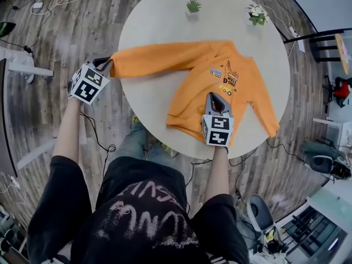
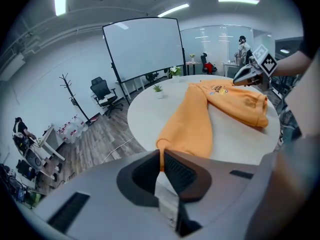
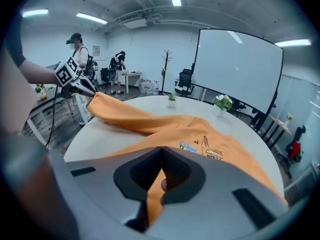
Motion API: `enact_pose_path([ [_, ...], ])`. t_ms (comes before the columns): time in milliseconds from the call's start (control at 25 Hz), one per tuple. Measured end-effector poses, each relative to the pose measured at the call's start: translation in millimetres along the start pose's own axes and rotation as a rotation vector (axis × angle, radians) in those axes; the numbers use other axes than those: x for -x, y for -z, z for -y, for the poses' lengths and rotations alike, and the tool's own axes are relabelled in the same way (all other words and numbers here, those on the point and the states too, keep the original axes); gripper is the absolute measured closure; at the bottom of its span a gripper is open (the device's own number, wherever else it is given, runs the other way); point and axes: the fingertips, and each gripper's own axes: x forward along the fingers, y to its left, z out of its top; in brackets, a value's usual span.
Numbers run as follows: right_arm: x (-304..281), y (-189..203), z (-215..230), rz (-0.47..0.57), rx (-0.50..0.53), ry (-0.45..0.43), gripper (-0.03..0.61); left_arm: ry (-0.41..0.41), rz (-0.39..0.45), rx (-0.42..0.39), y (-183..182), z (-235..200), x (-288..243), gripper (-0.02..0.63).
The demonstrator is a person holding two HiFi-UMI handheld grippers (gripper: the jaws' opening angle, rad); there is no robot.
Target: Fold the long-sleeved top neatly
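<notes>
An orange long-sleeved top with a printed chest lies front up on the round white table. Its one sleeve is stretched out to the left, past the table's edge. My left gripper is shut on that sleeve's cuff, and the left gripper view shows the orange cuff pinched between the pads. My right gripper is shut on the top's lower body near the hem, with orange cloth caught between its pads. The other sleeve lies along the right side.
Two small potted plants stand at the table's far edge. A dark chair is at the right and cables trail on the wooden floor. A large whiteboard stands beyond the table.
</notes>
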Motion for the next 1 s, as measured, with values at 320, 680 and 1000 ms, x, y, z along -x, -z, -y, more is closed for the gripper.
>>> enact_pose_path([
  [320,-25.9,-22.6,-8.3,-0.049,-0.024,0.044,0.572,0.025,0.01,0.007,-7.8,-75.3,-35.1,0.581],
  [680,-45.7,-17.1,-8.4,-0.111,-0.037,0.065,0.572,-0.066,-0.047,0.088,21.8,-125.2,-75.5,0.551],
  [1000,-64.5,-20.4,-24.6,-0.121,-0.035,0.037,0.572,0.192,-0.05,0.085,40.4,-60.4,-92.7,0.425],
])
